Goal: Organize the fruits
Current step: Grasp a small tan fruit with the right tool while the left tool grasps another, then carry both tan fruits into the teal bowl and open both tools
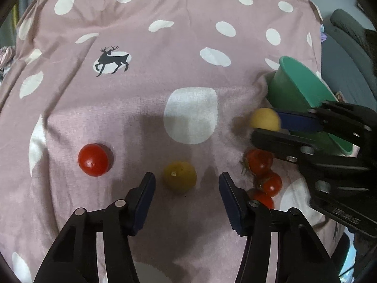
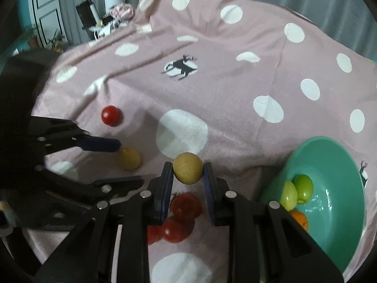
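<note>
Everything sits on a pink cloth (image 1: 165, 35) with white dots and a little black deer print (image 1: 113, 60).

The right gripper (image 2: 188, 176) has its fingers clamped tight on a yellow-brown round fruit (image 2: 188, 171), pads pressing on both sides, and the fruit is lifted off the cloth. Right under it is a cluster of red tomatoes (image 2: 181, 217) on a stem, partly hidden by the fingers. Off to its right is the teal bowl (image 2: 337, 160), tilted so its mouth faces the camera. Inside are two green fruits (image 2: 298, 189) and an orange one (image 2: 300, 219) touching each other near the low side. The bowl sits close to the cloth's right edge, where the fabric drops away, so room is tight on that side.

The left gripper (image 1: 187, 188) is partly open and holding nothing. A second yellow fruit (image 1: 180, 176) lies on the cloth just beyond and between its fingertips, but the pads aren't touching it. A lone red tomato (image 1: 94, 160) sits off to the left, well apart from everything, with bare cloth all around it.

The middle and far part of the cloth is wide open, just wrinkles. The crowded bit is the near right corner, where the tomato cluster, the bowl and both grippers bunch together.
</note>
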Action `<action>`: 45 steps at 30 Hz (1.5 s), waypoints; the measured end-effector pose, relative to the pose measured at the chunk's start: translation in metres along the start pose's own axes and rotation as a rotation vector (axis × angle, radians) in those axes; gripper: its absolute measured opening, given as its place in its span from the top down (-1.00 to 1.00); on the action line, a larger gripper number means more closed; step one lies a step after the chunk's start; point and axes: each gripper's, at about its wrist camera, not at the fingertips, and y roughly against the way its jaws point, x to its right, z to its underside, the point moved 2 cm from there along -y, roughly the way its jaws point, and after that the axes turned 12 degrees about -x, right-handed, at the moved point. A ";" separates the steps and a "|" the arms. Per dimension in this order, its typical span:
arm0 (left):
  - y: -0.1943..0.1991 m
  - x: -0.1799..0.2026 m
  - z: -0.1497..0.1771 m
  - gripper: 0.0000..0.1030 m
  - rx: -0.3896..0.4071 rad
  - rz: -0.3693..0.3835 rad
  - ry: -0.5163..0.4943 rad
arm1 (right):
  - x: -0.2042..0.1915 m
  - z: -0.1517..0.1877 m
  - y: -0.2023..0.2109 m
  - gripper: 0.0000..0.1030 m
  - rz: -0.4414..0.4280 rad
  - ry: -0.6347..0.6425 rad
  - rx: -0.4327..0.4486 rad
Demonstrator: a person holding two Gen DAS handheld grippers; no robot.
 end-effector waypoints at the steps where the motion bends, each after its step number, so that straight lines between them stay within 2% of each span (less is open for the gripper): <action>1: -0.001 0.001 -0.002 -0.11 -0.005 -0.009 -0.002 | 0.000 0.002 0.003 0.49 -0.010 -0.007 0.011; 2: -0.002 0.001 -0.003 -0.05 -0.009 -0.011 -0.003 | 0.001 0.006 0.008 0.49 -0.022 -0.017 0.027; 3: -0.003 0.001 -0.005 0.11 -0.015 -0.014 -0.004 | 0.002 0.010 0.012 0.49 -0.033 -0.024 0.045; 7: -0.005 0.003 -0.010 0.27 -0.021 -0.035 -0.018 | 0.001 0.019 0.025 0.49 -0.063 -0.042 0.087; 8: -0.005 0.003 -0.011 0.42 -0.022 -0.043 -0.022 | 0.002 0.022 0.027 0.49 -0.068 -0.048 0.094; 16: 0.003 0.012 0.000 0.43 0.000 -0.027 -0.035 | 0.007 0.047 0.043 0.49 -0.098 -0.095 0.127; 20: 0.022 0.022 0.009 0.43 0.049 -0.025 -0.040 | 0.008 0.058 0.046 0.49 -0.107 -0.121 0.128; 24: 0.045 0.037 0.022 0.43 0.126 -0.079 -0.051 | 0.005 0.071 0.050 0.49 -0.127 -0.142 0.132; 31: 0.076 0.052 0.039 0.43 0.211 -0.082 -0.040 | 0.002 0.096 0.056 0.49 -0.125 -0.158 0.130; 45: 0.091 0.083 0.062 0.43 0.236 -0.125 -0.055 | 0.031 0.129 0.094 0.49 -0.086 -0.273 0.205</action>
